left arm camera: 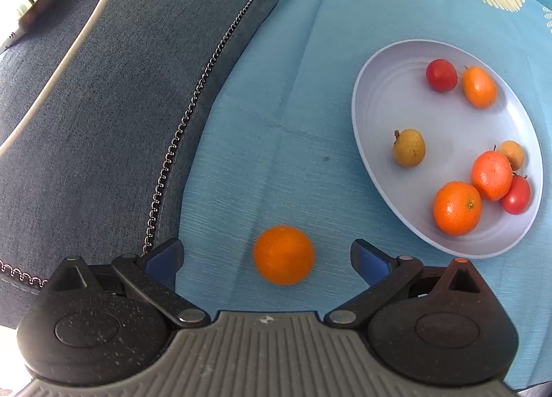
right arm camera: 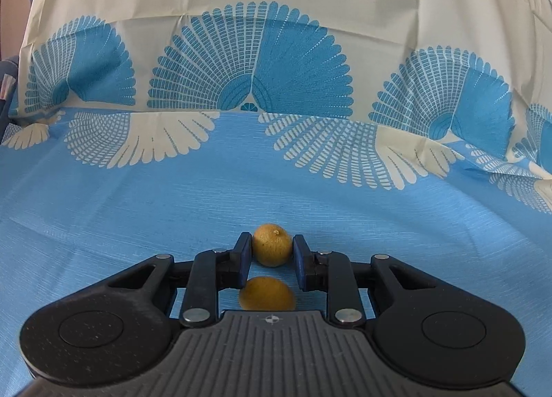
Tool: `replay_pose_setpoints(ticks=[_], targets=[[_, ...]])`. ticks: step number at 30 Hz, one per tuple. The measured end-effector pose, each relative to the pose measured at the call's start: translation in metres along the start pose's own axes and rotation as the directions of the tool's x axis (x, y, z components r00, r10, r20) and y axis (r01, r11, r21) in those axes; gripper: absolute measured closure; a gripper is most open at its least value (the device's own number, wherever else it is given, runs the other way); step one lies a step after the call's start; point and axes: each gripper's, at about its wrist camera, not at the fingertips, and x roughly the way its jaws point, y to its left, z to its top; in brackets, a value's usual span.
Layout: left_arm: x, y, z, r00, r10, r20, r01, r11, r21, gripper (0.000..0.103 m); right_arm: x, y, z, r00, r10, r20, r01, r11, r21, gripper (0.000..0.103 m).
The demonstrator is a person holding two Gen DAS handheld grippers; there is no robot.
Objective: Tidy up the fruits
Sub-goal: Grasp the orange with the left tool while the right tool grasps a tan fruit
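On blue cloth [left arm camera: 276,127], between wide-spread jaws of left gripper [left arm camera: 267,253]: loose orange [left arm camera: 283,254], touching neither pad. Just right, pale plate [left arm camera: 386,93] holding seven small fruits. Over same cloth, right gripper [right arm camera: 272,252] clamped on yellow-brown fruit [right arm camera: 272,248]; second such fruit [right arm camera: 267,293] close beneath the jaws.

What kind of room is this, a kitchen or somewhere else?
Probably a living room at home, not a kitchen. A blue upholstered sofa cushion sits beside a patterned blue cloth, on which stands a plate of small fruits, and a white cable trails over the cushion.
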Motion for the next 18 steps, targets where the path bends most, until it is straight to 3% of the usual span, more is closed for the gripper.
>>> replay_pose_setpoints(ticks=[6,12,18], targets=[[-0.001,-0.006,-0.003,1.0,0.01,-0.001,-0.01,1.0,0.008,0.0,-0.004,0.002,-0.002,1.0,-0.015,0.01,0.015,1.0,-0.01,0.078],[-0.009,-0.002,-0.005,1.0,-0.015,0.026,0.015,1.0,-0.007,0.0,-0.045,0.003,0.003,0.999,-0.01,0.048,0.01,1.0,0.0,0.078],[-0.017,0.002,-0.014,0.997,-0.062,0.056,0.061,0.998,0.019,0.0,-0.119,0.032,0.015,0.99,0.136,0.047,-0.135,0.991,-0.017,0.077]])
